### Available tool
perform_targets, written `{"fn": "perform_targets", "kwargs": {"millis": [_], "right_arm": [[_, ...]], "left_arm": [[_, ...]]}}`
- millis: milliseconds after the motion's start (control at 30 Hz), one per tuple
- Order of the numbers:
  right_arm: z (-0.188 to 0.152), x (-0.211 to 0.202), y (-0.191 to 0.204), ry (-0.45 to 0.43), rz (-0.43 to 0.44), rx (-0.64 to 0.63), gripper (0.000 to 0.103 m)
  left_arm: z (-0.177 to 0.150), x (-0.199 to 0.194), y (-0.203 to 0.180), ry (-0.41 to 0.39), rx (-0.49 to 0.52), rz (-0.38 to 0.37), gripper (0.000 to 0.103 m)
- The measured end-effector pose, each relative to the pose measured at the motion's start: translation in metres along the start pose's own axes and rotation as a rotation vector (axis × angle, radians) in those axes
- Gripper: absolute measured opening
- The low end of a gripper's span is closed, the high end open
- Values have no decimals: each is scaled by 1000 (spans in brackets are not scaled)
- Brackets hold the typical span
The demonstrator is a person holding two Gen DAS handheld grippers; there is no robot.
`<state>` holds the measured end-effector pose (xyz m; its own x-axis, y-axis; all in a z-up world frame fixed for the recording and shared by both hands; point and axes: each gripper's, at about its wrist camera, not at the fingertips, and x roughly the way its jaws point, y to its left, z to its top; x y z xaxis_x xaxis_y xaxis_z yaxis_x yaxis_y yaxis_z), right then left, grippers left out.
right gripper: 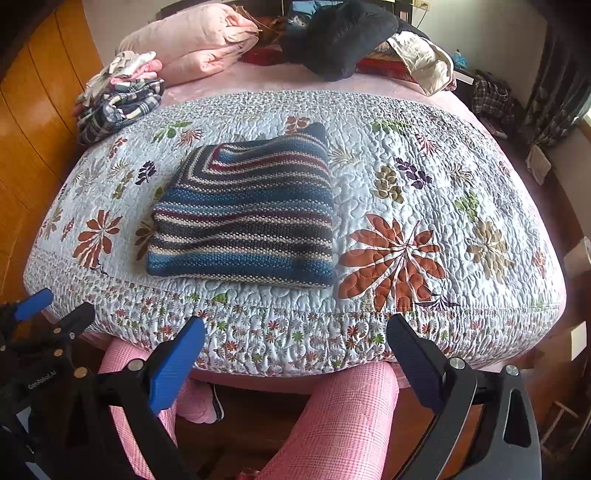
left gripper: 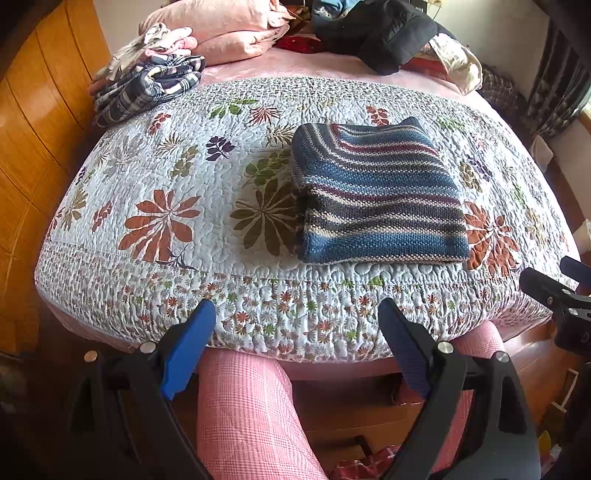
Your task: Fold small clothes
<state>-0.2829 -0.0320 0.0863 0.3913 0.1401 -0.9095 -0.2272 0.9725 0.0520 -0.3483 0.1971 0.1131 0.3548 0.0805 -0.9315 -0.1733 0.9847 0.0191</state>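
A striped knit sweater [left gripper: 376, 195] [right gripper: 243, 218], blue, maroon and cream, lies folded into a neat rectangle on the floral quilt [left gripper: 173, 177] [right gripper: 424, 192]. My left gripper [left gripper: 297, 310] is open, held off the near edge of the bed and short of the sweater, with nothing between its blue fingers [left gripper: 192, 343]. My right gripper [right gripper: 295, 326] is likewise open and empty in front of the bed edge, its fingers [right gripper: 177, 365] wide apart. Each gripper shows at the side of the other's view: right gripper [left gripper: 565, 291], left gripper [right gripper: 37, 314].
A pile of plaid and pink clothes [left gripper: 147, 81] [right gripper: 118, 96] sits at the far left corner. Pink folded bedding [left gripper: 229, 29] and dark clothing [left gripper: 376, 33] lie at the back. Wooden panelling [left gripper: 33, 147] stands left. A person's pink-trousered legs [left gripper: 243, 417] [right gripper: 343, 421] are below the grippers.
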Motion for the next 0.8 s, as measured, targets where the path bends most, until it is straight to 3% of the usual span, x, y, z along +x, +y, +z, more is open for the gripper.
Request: {"fn": "perform_targets", "kwargs": {"millis": [800], "right_arm": [[5,18,-12,26,11,30,99]], "left_arm": [[7,12,-12,12,18,22,89]]}}
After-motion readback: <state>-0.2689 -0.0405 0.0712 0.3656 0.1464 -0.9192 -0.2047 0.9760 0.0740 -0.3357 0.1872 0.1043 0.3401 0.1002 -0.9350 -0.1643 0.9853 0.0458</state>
